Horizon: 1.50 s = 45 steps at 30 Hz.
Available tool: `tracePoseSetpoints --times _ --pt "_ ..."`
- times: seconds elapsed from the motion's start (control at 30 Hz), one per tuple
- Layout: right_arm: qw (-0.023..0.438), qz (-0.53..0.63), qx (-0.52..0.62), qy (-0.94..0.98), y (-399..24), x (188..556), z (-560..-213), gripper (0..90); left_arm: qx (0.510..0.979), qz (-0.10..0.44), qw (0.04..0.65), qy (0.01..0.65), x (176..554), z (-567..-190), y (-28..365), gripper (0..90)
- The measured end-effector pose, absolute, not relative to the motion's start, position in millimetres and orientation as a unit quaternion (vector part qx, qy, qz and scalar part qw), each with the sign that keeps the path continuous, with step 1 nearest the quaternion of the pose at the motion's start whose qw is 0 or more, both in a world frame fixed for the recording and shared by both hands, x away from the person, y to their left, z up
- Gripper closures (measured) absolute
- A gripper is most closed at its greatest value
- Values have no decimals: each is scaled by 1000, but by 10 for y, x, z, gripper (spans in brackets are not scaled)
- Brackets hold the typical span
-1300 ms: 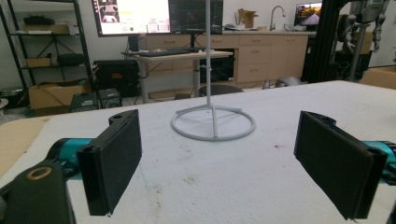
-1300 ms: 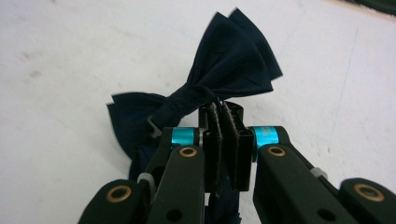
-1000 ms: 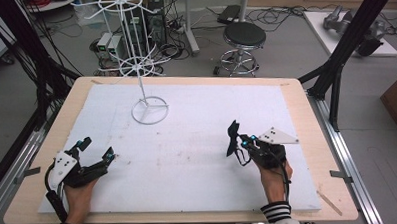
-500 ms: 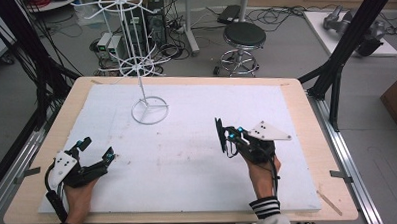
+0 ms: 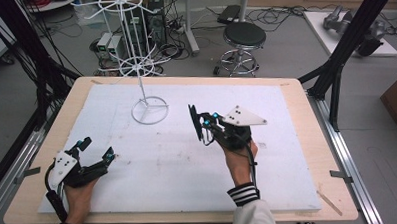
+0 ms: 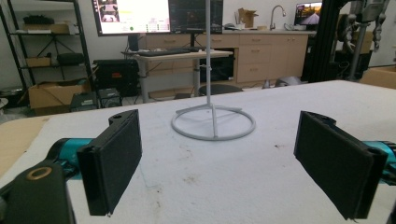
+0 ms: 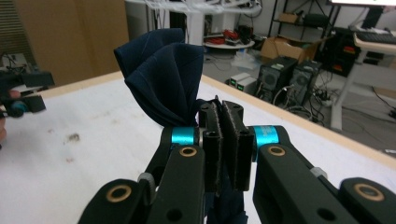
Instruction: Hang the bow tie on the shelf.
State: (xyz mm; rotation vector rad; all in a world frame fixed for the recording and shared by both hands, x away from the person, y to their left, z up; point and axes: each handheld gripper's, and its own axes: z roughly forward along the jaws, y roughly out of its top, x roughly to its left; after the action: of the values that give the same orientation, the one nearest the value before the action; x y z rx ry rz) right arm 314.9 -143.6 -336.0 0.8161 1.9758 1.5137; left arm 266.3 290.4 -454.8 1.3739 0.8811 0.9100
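A person's right hand-held gripper (image 5: 196,123) hangs above the middle of the white-covered counter (image 5: 287,139), its jaws clamped tight on a folded dark navy cloth (image 7: 163,79). In the right gripper view the cloth fans up and out between the two black pads (image 7: 211,140) and a tail of it hangs below them. In the high view the cloth (image 5: 193,121) shows as a thin dark strip at the gripper's tip, clear of the counter surface, with the grey three-cornered plate (image 5: 242,117) on top of the tool.

At about 8 o'clock from that gripper — near the counter's front-left corner — the left hand-held gripper (image 5: 97,151) rests low on the white cover, jaws spread wide with nothing between them. The left gripper view shows the two pads (image 6: 114,161) well apart and, between them farther off, the ring base of a white wire display stand (image 6: 213,123).

That stand (image 5: 150,110) sits on the counter at roughly 10 o'clock from the cloth, near but not touching it. A black stool (image 5: 244,36) stands on the floor beyond the counter's far edge.
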Motion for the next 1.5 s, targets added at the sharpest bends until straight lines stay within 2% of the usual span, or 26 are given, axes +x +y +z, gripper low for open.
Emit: tracePoseSetpoints --times 0.83,1.5 --pt "238 586 236 738 -624 3391 -2995 864 591 390 594 381 2667 -4546 2903 155" --pt "209 606 208 738 -250 3724 -2884 864 590 389 596 381 2669 -4549 2906 155"
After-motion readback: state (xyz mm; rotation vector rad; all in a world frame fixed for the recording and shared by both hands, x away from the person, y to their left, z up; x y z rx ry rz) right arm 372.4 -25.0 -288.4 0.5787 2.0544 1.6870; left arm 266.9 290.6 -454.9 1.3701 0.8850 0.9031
